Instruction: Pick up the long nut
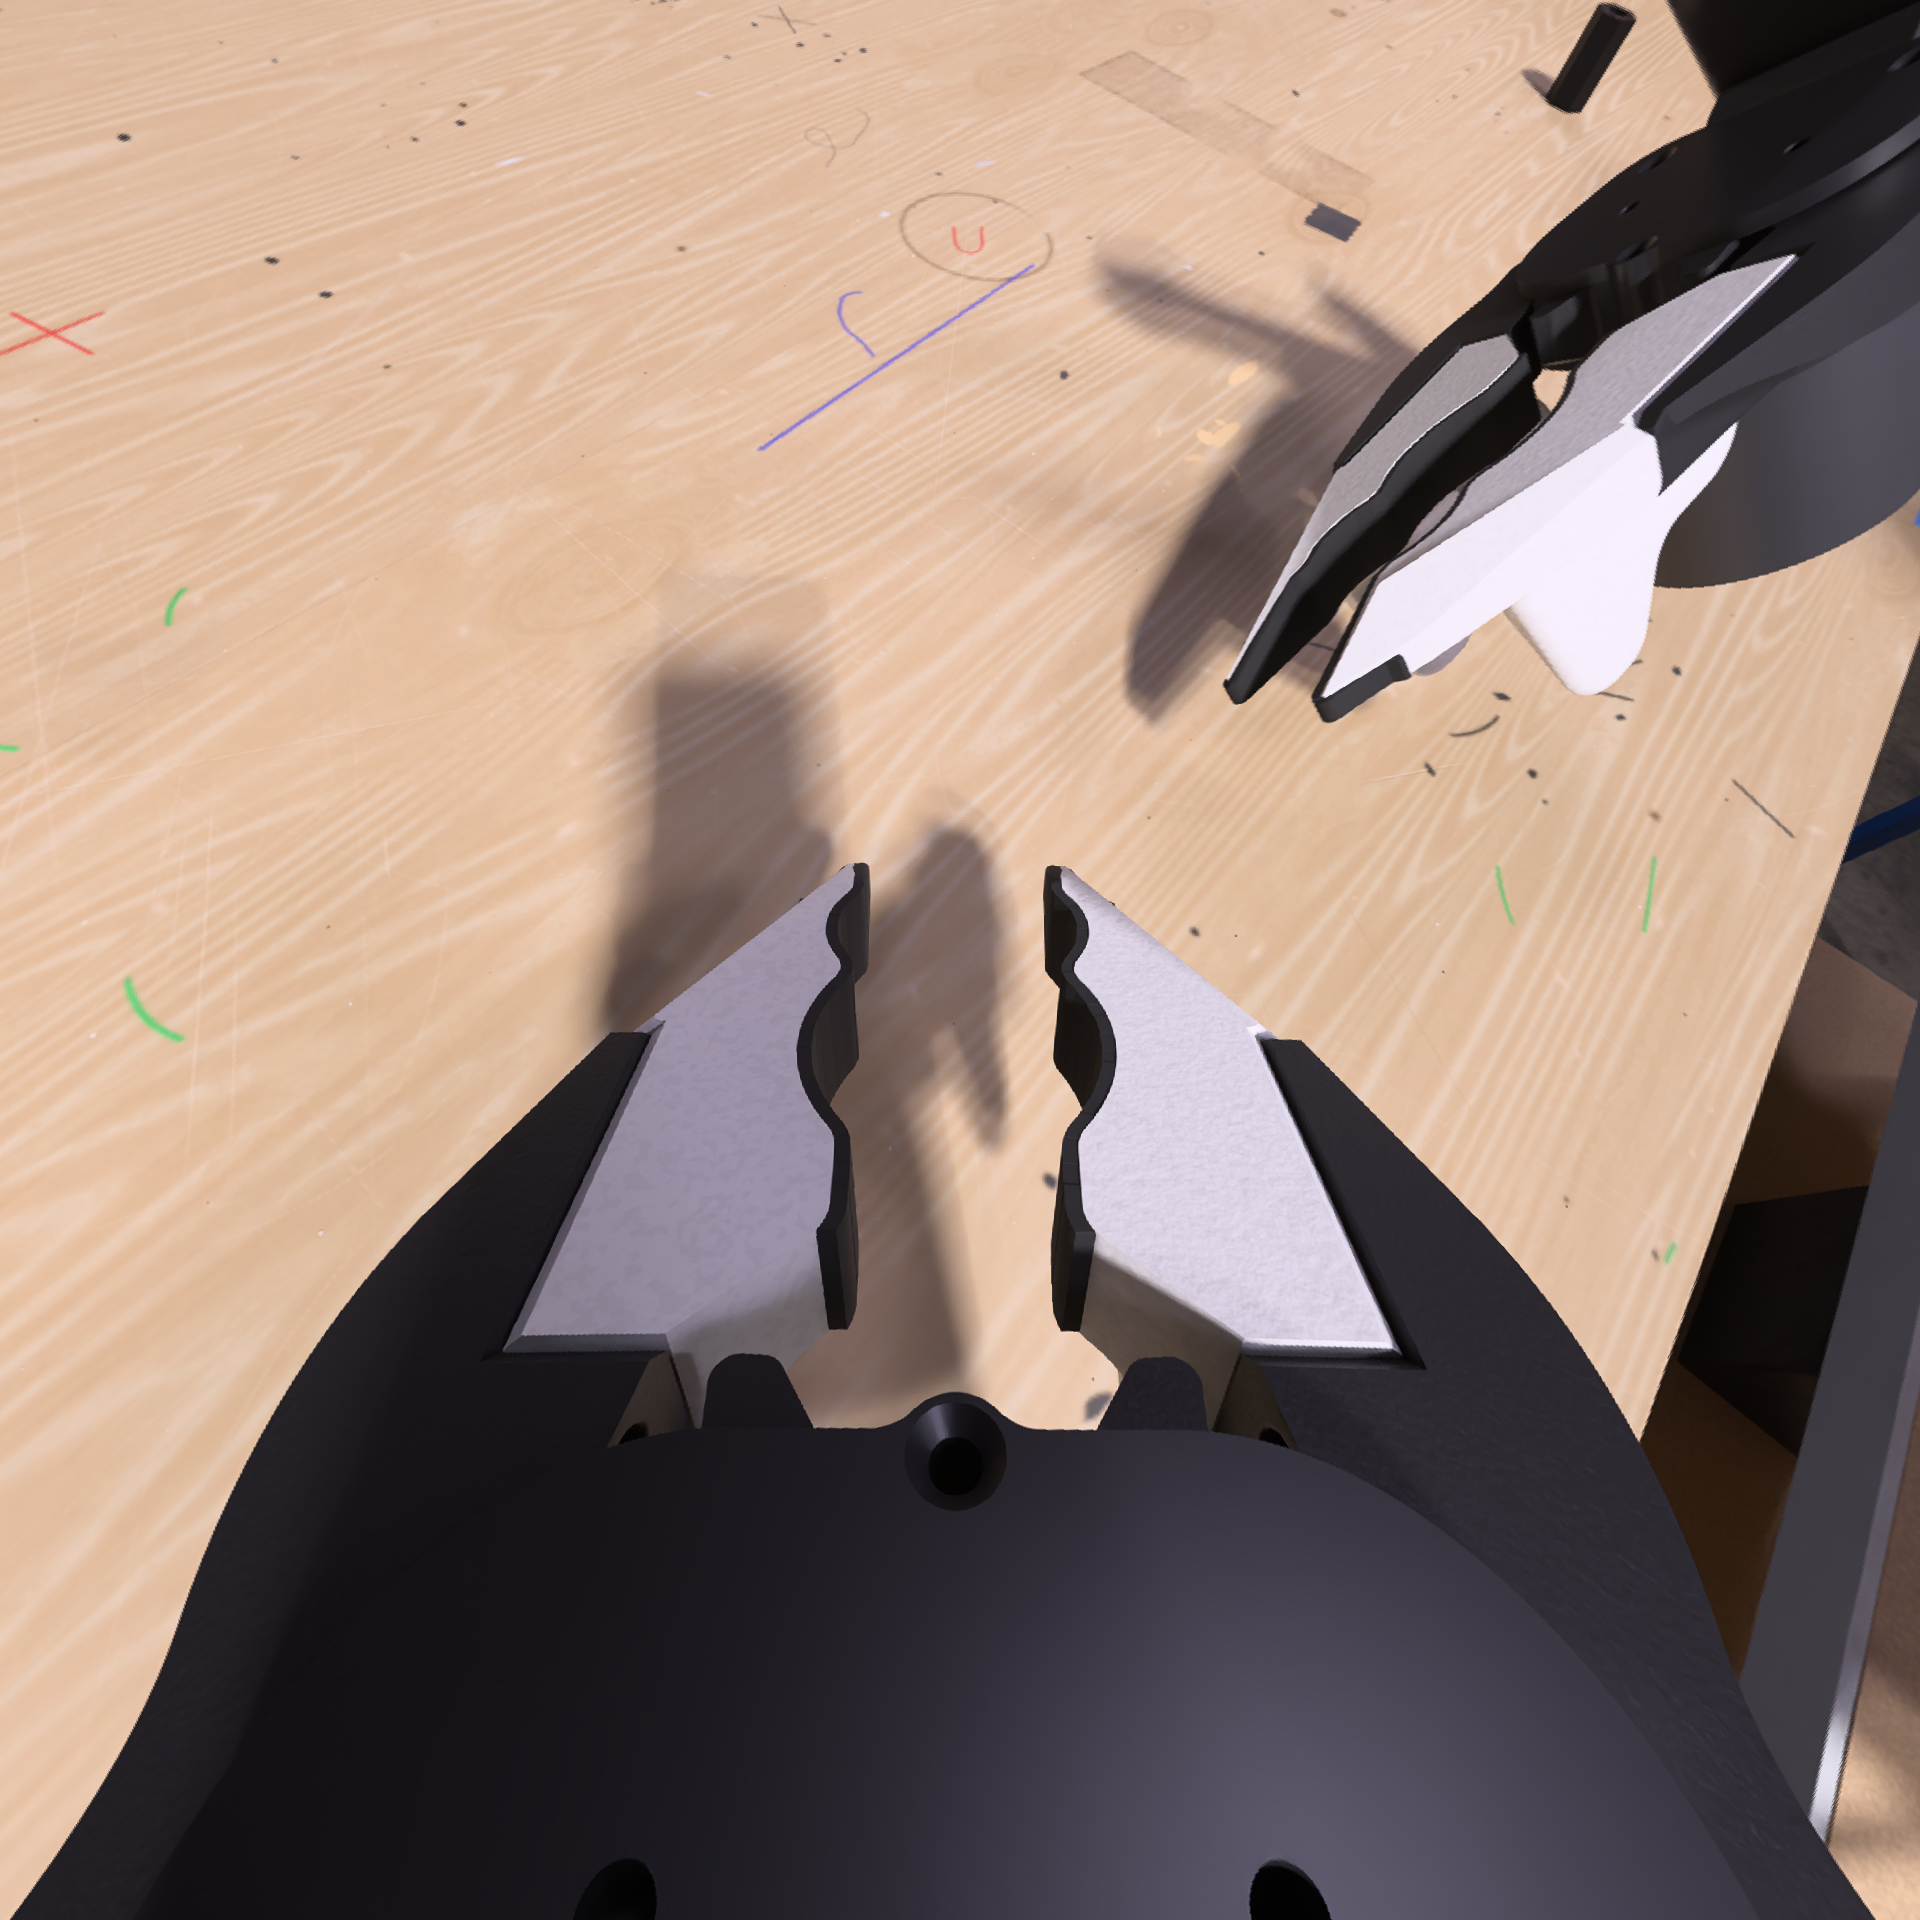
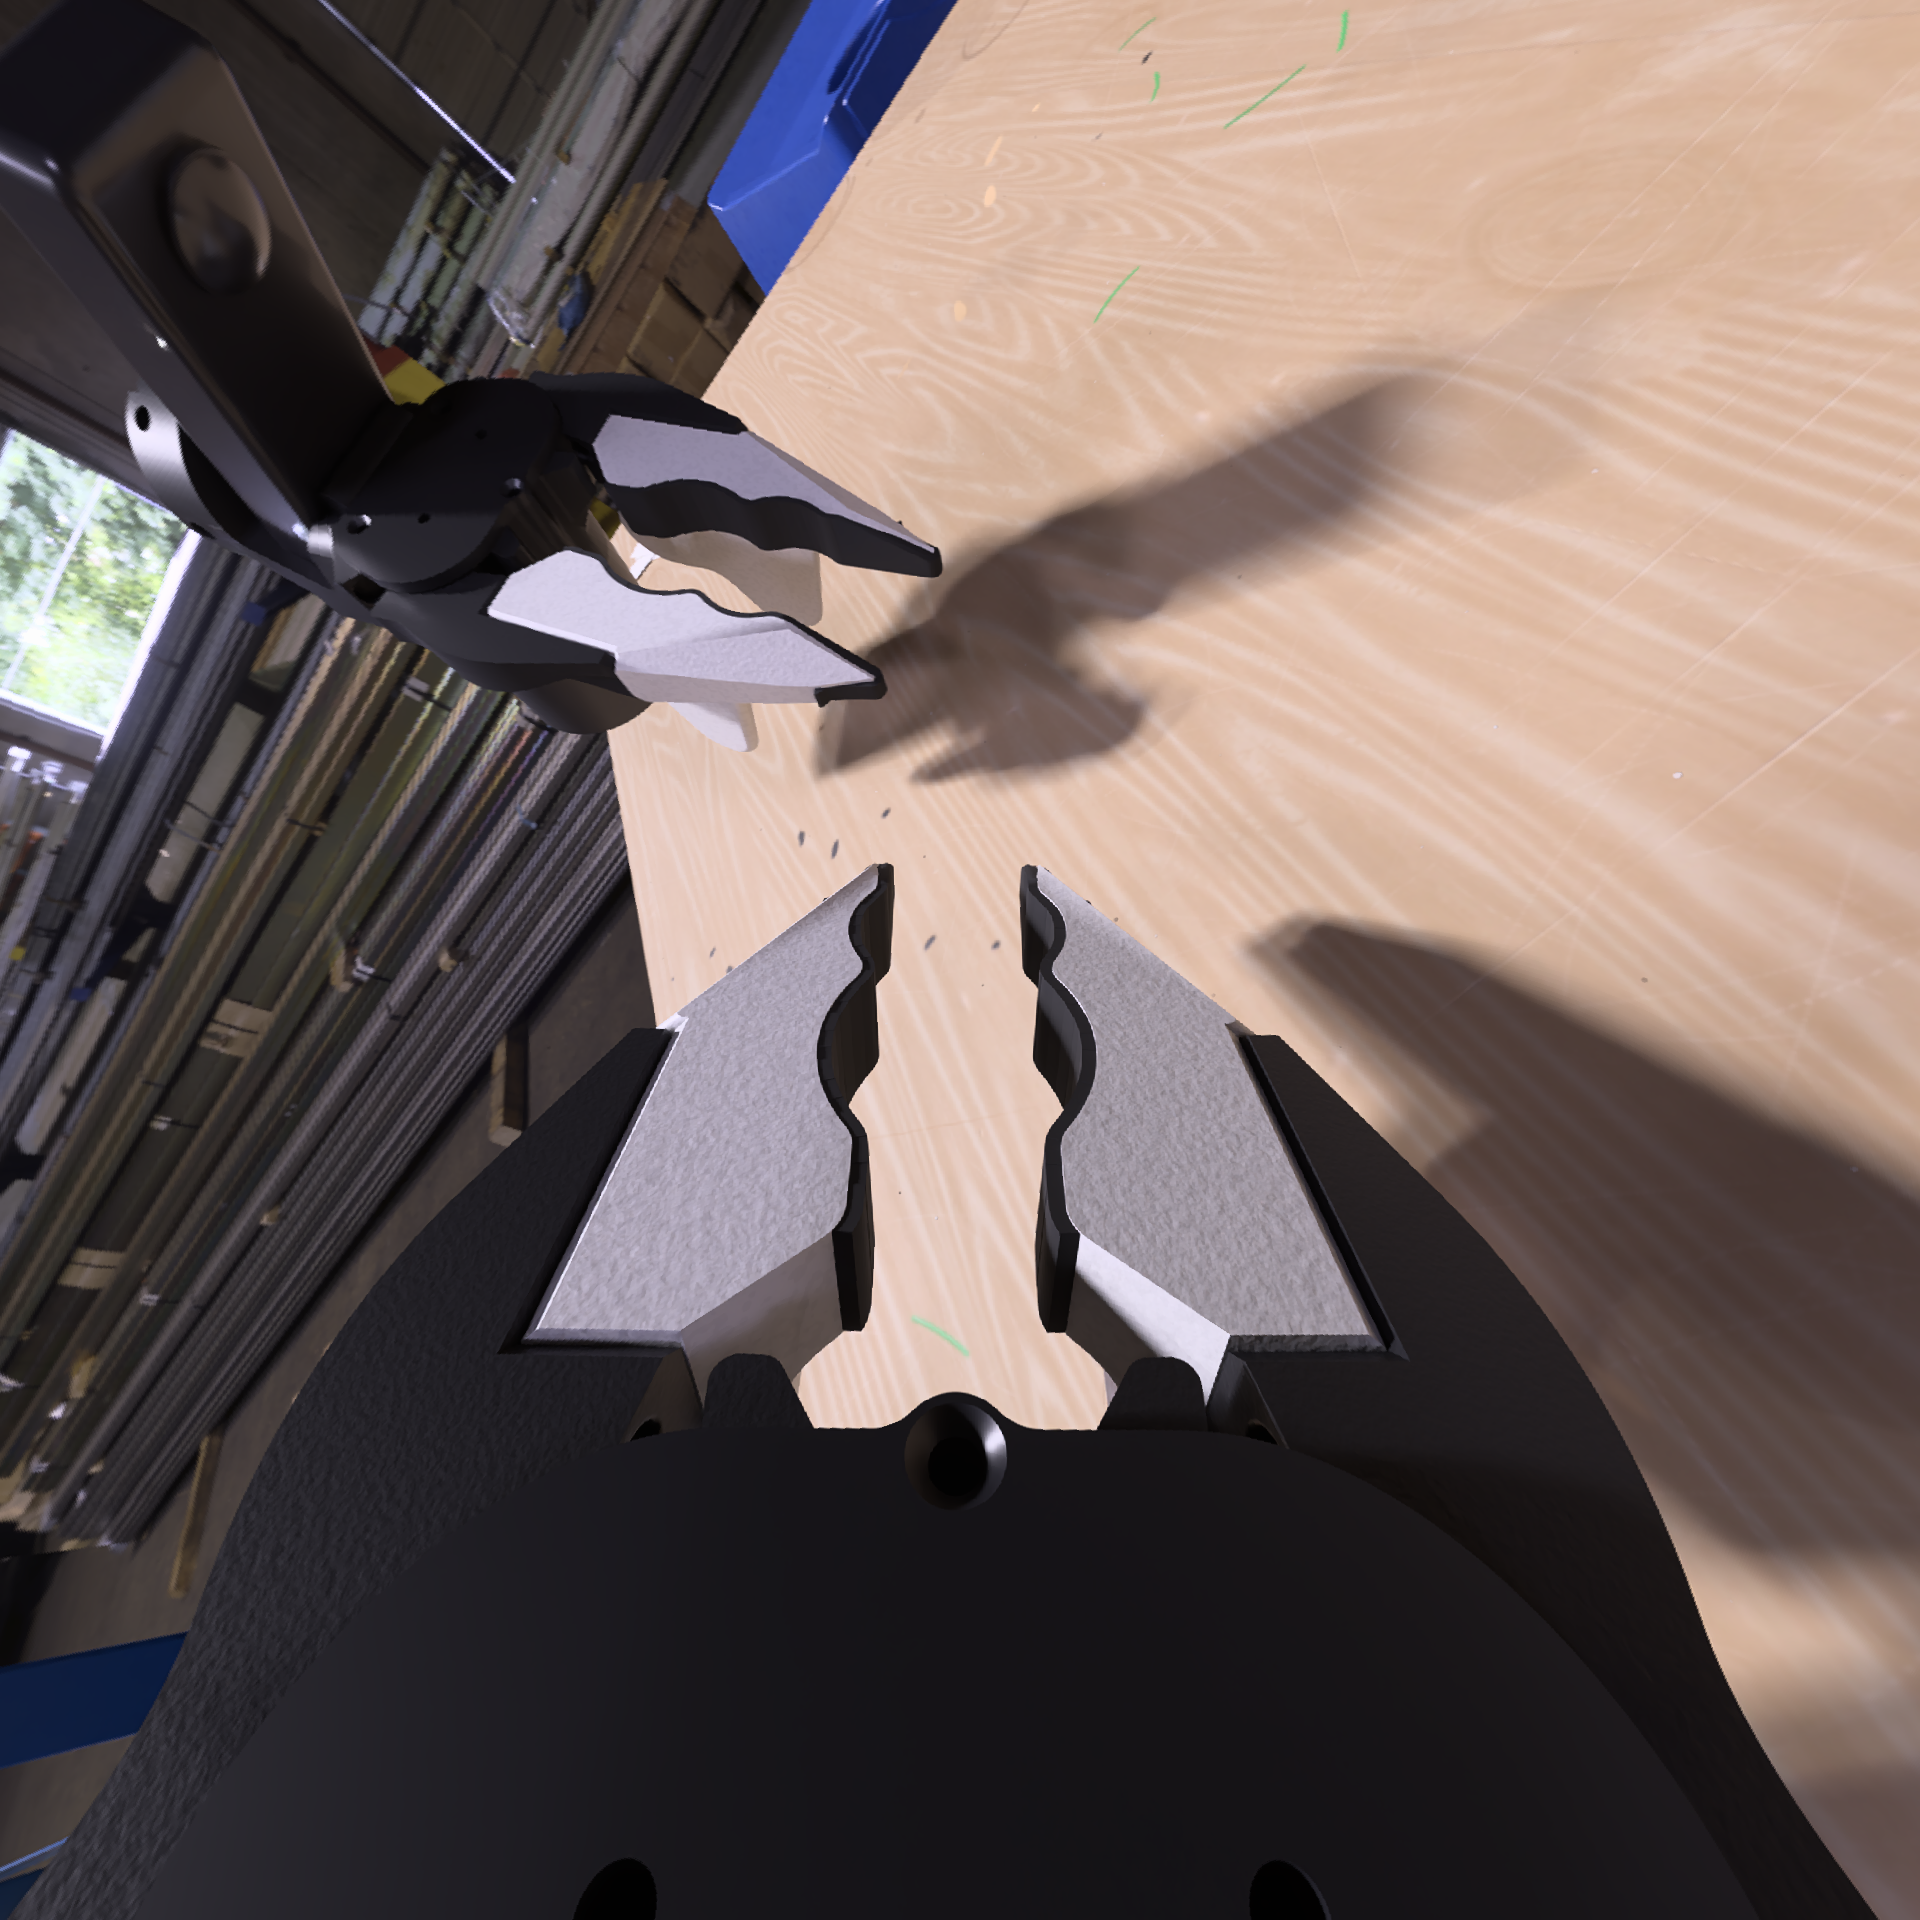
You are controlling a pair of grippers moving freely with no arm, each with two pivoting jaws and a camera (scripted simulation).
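Item: long nut [image 1: 1587, 57]. Dark, slender, column-shaped piece standing slightly tilted on the far part of the desk [image 1: 416, 623], near its right-hand edge. Seen only in the left wrist view; absent from the right wrist view.

Item: left tongs [image 1: 956, 883]. Jaws parted to a moderate gap, nothing between them. Hovering over bare wood, well apart from the nut.

Item: right tongs [image 2: 956, 878]. Jaws likewise parted, empty. In the left wrist view the same tongs [image 1: 1283, 696] sit between the left tongs and the nut, tips pointed down at the desk and away from the nut.

Status: pickup not yet begun, by judgement; neither tool is aligned with the nut.

Hazards, judged:
- Nut is narrow and upright; a sideways brush from a finger would likely topple it and let it roll toward the nearby desk edge.
- Right tongs cannot see the nut; an approach without turning would run blind.
- Left tongs reaching forward risk colliding with the right tongs in the way.
- An off-centre closure may squeeze the nut out sideways.
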